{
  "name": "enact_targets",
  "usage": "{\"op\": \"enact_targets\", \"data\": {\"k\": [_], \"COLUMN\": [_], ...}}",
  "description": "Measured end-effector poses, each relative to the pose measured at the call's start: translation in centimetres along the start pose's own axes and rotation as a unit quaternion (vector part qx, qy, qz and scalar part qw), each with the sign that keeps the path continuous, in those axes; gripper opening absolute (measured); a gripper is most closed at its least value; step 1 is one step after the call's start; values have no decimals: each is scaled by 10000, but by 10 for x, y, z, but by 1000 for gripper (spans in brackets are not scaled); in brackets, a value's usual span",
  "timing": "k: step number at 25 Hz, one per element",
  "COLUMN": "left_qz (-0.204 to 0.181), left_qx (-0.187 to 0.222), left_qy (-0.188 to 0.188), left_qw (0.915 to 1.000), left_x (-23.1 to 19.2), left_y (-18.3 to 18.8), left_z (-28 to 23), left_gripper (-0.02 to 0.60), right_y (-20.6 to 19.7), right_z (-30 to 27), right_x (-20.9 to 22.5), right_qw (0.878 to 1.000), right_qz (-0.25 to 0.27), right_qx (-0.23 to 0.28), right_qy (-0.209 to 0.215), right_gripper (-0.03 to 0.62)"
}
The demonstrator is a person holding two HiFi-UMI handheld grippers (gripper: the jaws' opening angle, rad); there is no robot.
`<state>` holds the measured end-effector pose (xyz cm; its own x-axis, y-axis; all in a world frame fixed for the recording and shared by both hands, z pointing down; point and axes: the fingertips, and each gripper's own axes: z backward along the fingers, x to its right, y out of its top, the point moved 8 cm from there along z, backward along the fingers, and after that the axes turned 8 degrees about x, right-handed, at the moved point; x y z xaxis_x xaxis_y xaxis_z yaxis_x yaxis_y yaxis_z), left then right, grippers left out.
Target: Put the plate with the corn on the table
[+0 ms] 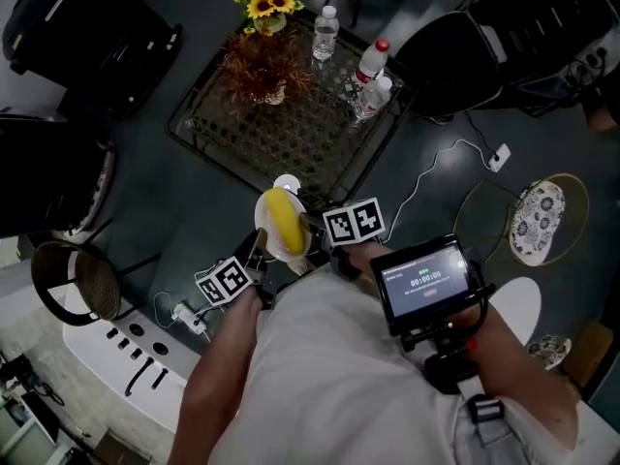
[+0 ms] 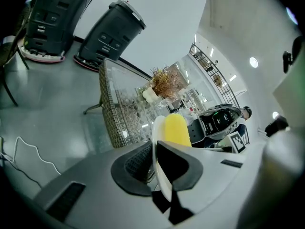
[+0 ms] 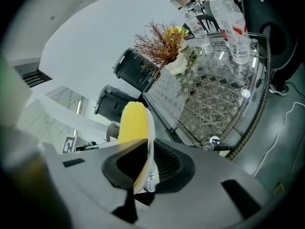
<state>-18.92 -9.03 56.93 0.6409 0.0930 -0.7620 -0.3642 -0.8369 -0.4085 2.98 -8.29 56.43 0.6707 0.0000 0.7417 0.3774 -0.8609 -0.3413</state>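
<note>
Gripping status: the left gripper has its jaws closed on one edge of the plate. The right gripper has its jaws closed on the opposite edge. Each rim is pinched between dark ribbed pads.
Plate position: held in the air between the two grippers, close to the person's body and just short of the near edge of the table. It is not resting on the table.
Plate appearance: white, round, thin and smooth. It is seen edge-on in both gripper views and nearly face-on in the head view.
Corn appearance: the corn is one bright yellow cob, cylindrical with rounded ends. It lies along the middle of the plate, with fine kernel rows visible in the right gripper view.
Table construction: clear glass top over an open woven lattice with a dark woven rim, roughly square with rounded corners.
Table load: three clear plastic bottles, a bunch of sunflowers and a reddish-brown dried plant in a pale pot, all at the far side. The near part of the glass is bare.
Floor: the floor is dark grey, smooth and slightly glossy. A white cable trails across it.
Room: pale walls and ceiling spotlights, with bulky black units standing around the table.
</note>
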Motion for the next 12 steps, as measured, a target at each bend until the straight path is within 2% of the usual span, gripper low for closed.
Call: {"op": "enact_targets", "data": {"k": [7, 12], "left_qz": [-52, -14], "left_qx": [-72, -29], "left_qy": [41, 106], "left_qw": [10000, 9999], "left_x": [4, -1], "left_y": [-12, -12], "left_z": [-13, -34], "left_gripper": [35, 35], "right_y": [-2, 11], "right_z": [6, -4], "right_x": [18, 38], "right_qw": [9999, 9999], "right_qz": [-56, -2], "right_qx": [-75, -111], "right_qy": [-36, -2], "right_gripper": [48, 48]}}
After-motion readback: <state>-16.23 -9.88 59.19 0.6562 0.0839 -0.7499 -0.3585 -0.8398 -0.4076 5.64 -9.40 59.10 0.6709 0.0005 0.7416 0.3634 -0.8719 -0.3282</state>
